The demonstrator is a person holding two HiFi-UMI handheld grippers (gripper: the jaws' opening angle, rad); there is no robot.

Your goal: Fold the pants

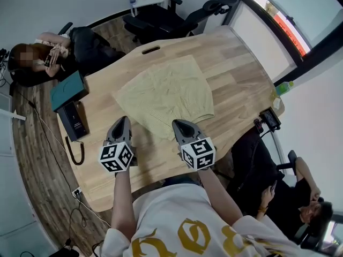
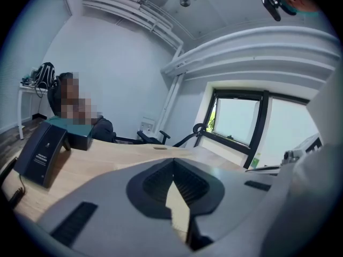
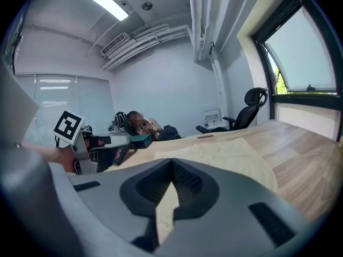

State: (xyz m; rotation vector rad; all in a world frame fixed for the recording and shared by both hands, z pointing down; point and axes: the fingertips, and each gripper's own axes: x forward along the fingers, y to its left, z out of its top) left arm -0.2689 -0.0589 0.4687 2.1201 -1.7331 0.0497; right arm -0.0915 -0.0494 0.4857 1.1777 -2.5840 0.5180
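Pants (image 1: pixel 166 92) lie flat just ahead: my right gripper (image 1: pixel 175 123) sits at the near hem, left gripper (image 1: pixel 124 119) just beside it, both with jaws pressed together, empty.

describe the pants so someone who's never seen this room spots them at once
Start at the big light wooden table with rounded edges and look to its middle. There lie the pale yellow fabric pants, wrinkled and spread flat. They are the only soft cloth on it; the teal box and black corded device at the left edge are hard and dark.
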